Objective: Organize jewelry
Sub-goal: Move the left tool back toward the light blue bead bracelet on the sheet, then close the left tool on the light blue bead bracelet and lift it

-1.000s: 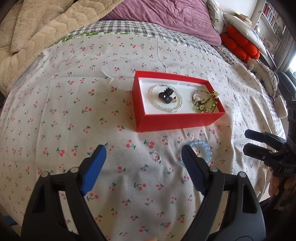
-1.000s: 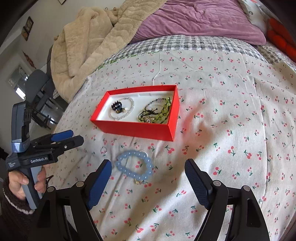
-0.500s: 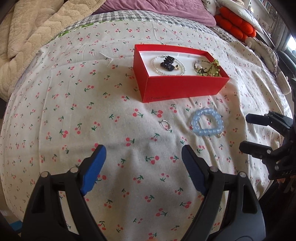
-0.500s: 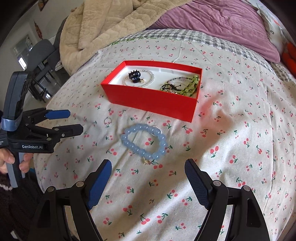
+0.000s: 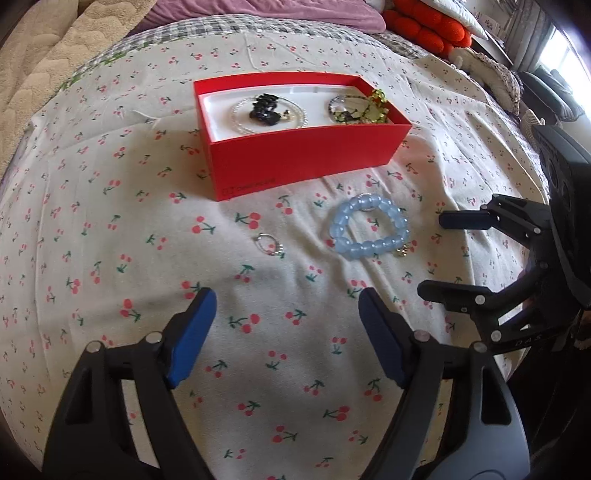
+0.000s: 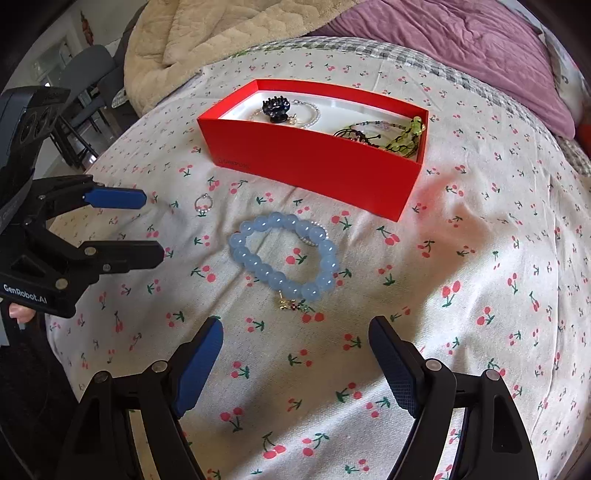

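Observation:
A red box [image 5: 306,155] lies on the cherry-print bedsheet and holds a pearl bracelet with a black clip [image 5: 266,109] and a green bead bracelet [image 5: 364,108]. A light blue bead bracelet [image 5: 369,228] and a small silver ring [image 5: 269,244] lie on the sheet in front of the box. My left gripper [image 5: 286,301] is open and empty, short of the ring. My right gripper [image 6: 295,328] is open and empty, just short of the blue bracelet [image 6: 284,258]. The red box [image 6: 314,158] and ring [image 6: 204,204] also show in the right wrist view.
A beige blanket [image 6: 221,33] and a purple duvet [image 6: 461,40] lie at the head of the bed. Red cushions [image 5: 424,26] sit at the far right. A dark chair [image 6: 88,85] stands beside the bed's left edge.
Both grippers have moved lower and closer to the sheet, toward the ring and the blue bracelet. Both stay open. The jewelry and box have not moved.

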`<state>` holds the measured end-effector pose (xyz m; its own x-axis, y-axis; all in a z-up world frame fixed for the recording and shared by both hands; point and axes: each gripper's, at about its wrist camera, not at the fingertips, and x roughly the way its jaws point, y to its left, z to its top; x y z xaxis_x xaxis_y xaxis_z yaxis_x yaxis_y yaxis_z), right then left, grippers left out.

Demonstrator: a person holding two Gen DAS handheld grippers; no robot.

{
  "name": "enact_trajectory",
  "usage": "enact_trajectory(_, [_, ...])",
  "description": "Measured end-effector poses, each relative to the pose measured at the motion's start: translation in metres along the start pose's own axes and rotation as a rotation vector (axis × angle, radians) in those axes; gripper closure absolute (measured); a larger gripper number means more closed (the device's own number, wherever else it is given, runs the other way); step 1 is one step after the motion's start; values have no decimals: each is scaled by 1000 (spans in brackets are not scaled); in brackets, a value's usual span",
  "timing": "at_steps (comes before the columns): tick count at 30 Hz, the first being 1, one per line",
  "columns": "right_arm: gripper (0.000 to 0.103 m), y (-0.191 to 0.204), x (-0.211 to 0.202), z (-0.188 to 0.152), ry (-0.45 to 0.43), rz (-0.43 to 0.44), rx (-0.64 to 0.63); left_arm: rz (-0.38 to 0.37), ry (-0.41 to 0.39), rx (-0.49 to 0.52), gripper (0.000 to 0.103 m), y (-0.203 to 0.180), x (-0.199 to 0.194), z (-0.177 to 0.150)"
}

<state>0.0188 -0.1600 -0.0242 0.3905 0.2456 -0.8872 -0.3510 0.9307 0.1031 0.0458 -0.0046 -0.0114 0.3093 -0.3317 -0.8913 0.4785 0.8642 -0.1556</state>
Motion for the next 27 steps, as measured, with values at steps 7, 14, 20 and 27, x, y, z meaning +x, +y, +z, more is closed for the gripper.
enact_trajectory(7, [20,-16,1,-2,-4,3,20,-129,52,-66,56,-11,23,18])
enact_trajectory(14, [20,-14,3,-5,1,-6,-8,-57,63,-49,57,-28,49,39])
enact_trajectory(20, [21,-15,4,-4,4,-2,-5,52,50,26,64,-41,61,48])
enact_trajectory(27, [21,-15,1,-4,-2,-19,6,141,29,118,83,-63,68,55])
